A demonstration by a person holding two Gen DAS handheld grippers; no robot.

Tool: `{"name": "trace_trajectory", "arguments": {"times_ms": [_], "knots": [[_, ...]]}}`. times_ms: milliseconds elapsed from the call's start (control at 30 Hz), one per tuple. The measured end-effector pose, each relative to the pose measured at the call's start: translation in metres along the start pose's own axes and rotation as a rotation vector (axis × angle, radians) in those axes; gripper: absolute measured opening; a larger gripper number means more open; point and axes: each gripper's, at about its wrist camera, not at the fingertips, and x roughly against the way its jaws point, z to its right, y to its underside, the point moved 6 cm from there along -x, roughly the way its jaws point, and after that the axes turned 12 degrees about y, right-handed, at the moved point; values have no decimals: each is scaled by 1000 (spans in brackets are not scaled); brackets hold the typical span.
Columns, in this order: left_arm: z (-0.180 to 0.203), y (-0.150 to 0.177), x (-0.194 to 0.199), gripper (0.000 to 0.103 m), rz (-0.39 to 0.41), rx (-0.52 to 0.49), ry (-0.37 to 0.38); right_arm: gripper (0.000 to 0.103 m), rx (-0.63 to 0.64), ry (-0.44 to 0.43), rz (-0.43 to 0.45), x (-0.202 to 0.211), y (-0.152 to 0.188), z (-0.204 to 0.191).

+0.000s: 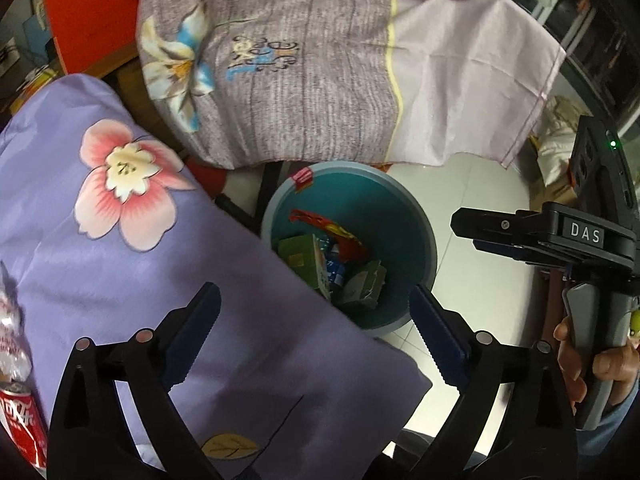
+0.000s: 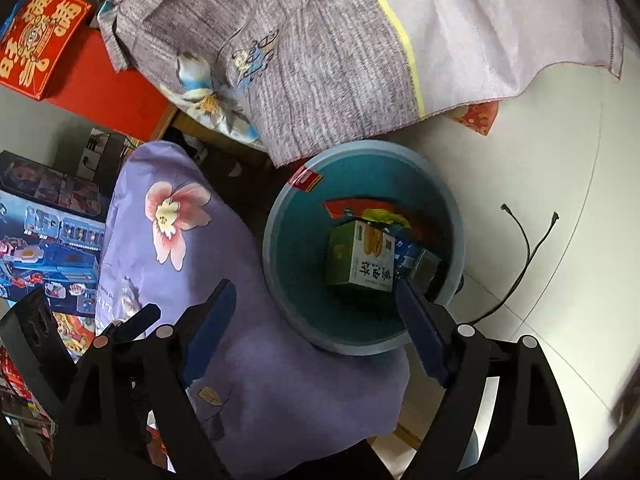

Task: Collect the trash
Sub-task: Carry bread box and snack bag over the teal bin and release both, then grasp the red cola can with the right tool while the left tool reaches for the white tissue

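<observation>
My left gripper [image 1: 316, 334]: jaws spread wide, nothing between them.
My right gripper [image 2: 316, 330]: jaws apart, empty, over the bin's near rim.
Bin [image 2: 456, 216]: on the floor beside the purple cloth [image 1: 120, 260].
Trash: green carton [image 2: 360, 256] and red wrapper [image 1: 340, 236] lie inside the bin.
Can [image 1: 20, 420]: on the cloth's left edge.

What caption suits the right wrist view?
Open right gripper above a teal bin holding a green carton.

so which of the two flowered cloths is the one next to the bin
The purple cloth with the pink flower: its edge runs up against the blue bin. The grey cloth with the blue-and-white flower hangs farther back, behind the bin.
</observation>
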Motion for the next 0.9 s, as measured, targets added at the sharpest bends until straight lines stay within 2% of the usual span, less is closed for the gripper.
{"name": "trace_trajectory", "arguments": {"times_ms": [200,400,633,900], "knots": [[-19,16,27,96,27,34,-32,78,33,-3,-12,0,10,-21],[-48,40,63,97,69,83,-78,80,108,-17,-39,-4,32,-62],[-88,78,110,97,107,139,-140,83,197,-32,-59,-7,64,-114],[-142,136,168,97,163,245,-218,83,310,-36,-94,-17,108,-177]]}}
